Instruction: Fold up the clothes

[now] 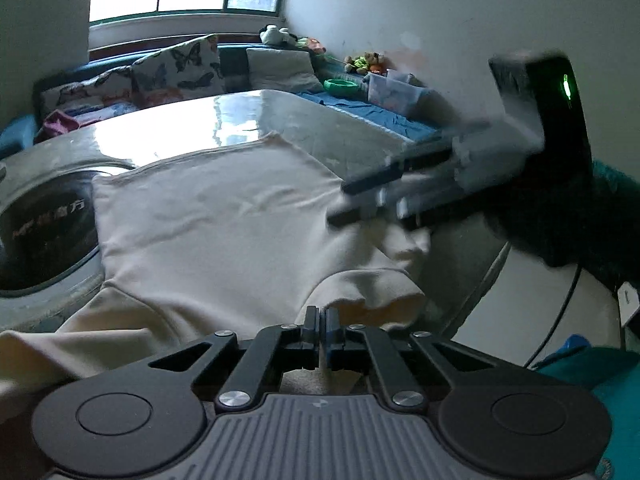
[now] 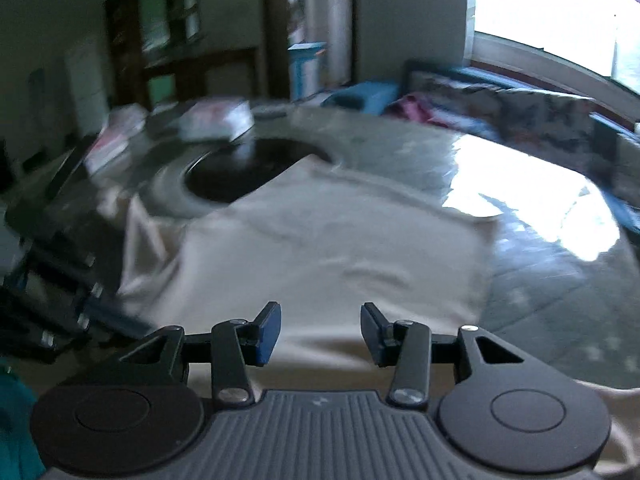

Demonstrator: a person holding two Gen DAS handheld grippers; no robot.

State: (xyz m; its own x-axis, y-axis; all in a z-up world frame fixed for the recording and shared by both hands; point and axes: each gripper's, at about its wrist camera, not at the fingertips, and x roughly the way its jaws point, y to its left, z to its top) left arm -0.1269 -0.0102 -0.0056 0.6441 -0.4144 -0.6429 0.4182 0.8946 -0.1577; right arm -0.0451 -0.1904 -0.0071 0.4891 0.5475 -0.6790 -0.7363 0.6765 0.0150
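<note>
- A cream-coloured soft cotton garment (image 1: 216,216) lies spread over a glossy pale marble-look tabletop (image 1: 180,120), filling the centre of the left wrist view; part of it covers a dark round inset plate (image 1: 44,224) at the left edge of the frame.
- At the bottom centre of that view, the left gripper (image 1: 320,320) stands with its jaws fully together, pinching a raised fold of the cream cloth at the garment's near edge; the fabric bunches up on either side of the fingertips, which suggests the pinch serves to lift or anchor that edge for a fold.
- The right gripper (image 1: 340,204) comes in from the right of the frame, motion-blurred, just above the garment's right side; in its own view the right gripper (image 2: 320,332) shows its blue-padded jaws roughly half apart with nothing between them, only cloth below; it looks to be free and heading for a fresh hold.
- The garment's long axis appears to run from the bottom of the left wrist frame toward the upper centre, its straight hemmed edge (image 1: 192,156) pointing away toward the far end of the table; a loose flap trails off at the lower left.
- In the right wrist view the same garment (image 2: 320,240) occupies the middle of the frame, one corner lapping the dark plate (image 2: 248,168) at upper left; blur hides finer creases.
</note>
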